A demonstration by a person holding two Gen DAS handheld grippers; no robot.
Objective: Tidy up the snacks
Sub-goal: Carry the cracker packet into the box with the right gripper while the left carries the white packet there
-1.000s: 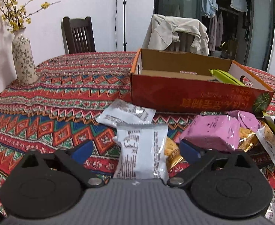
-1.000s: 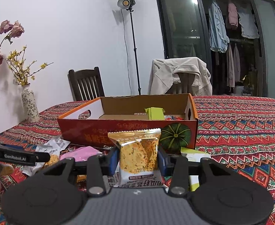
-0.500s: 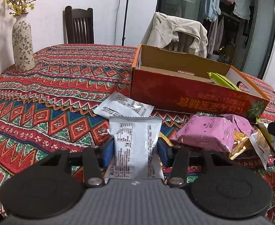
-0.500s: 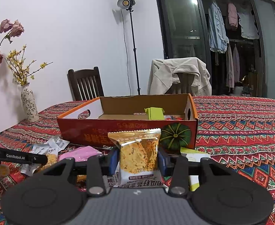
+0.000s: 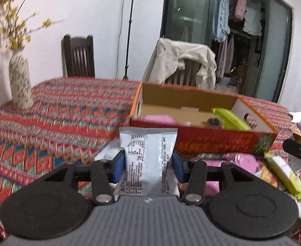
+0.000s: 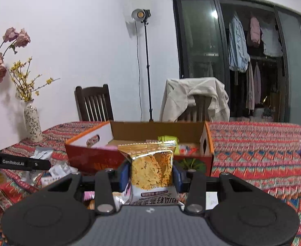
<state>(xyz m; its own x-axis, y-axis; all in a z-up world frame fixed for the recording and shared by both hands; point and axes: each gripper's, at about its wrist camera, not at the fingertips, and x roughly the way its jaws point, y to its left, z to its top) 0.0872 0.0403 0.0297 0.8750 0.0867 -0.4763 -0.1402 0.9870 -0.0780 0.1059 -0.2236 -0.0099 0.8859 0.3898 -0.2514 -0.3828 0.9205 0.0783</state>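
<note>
My left gripper [image 5: 148, 165] has its blue pads pressed against both sides of a silver snack packet [image 5: 148, 153], which stands upright between them, printed back facing my camera, clear of the patterned tablecloth [image 5: 54, 121]. My right gripper [image 6: 150, 175] is clamped the same way on a gold-topped packet [image 6: 151, 164] with yellow crisp pieces showing through its clear front.

The orange cardboard box [image 5: 208, 141] sits open on the table ahead of both. From my left camera I look into it from a higher angle and see a pink packet [image 5: 160, 118] on its floor and a yellow-green packet [image 5: 230, 119] leaning toward its right end. Only here do I see the loose pile right of my fingers: pink wrappers [image 5: 240, 161] and a yellow-green bar [image 5: 285, 172], with the tip of my other gripper at the right edge.

My right camera is lower, so the box's near wall [image 6: 93, 161] hides most of the floor; only the yellow-green packet's top [image 6: 168, 139] pokes up. It alone shows silver wrappers [image 6: 41, 153] left of the box and my left gripper's black arm [image 6: 17, 162] crossing the left edge.
</note>
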